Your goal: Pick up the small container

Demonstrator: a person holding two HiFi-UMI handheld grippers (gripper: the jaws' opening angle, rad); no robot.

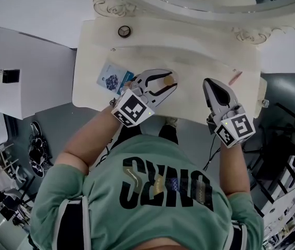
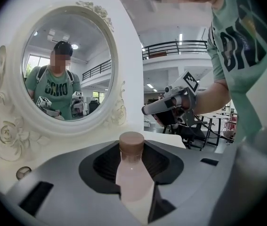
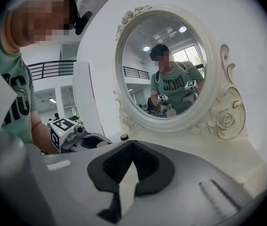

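The small container (image 1: 167, 79) is a pale pink bottle with a brown cap. My left gripper (image 1: 170, 80) is shut on it, above the cream vanity table (image 1: 199, 61). In the left gripper view the bottle (image 2: 133, 178) stands upright between the dark pads (image 2: 102, 166), with its cap at the tips of the left gripper (image 2: 132, 147). My right gripper (image 1: 210, 83) hovers to the right with its jaws together and nothing in them. In the right gripper view the tips of the right gripper (image 3: 132, 145) meet, and the left gripper (image 3: 69, 135) shows at the left.
An oval mirror with a carved white frame (image 2: 11, 126) stands at the back of the table. A blue packet (image 1: 111, 78), a small round dark object (image 1: 124, 32) and a pink stick (image 1: 235, 78) lie on the tabletop. The person's green shirt (image 1: 163, 191) fills the foreground.
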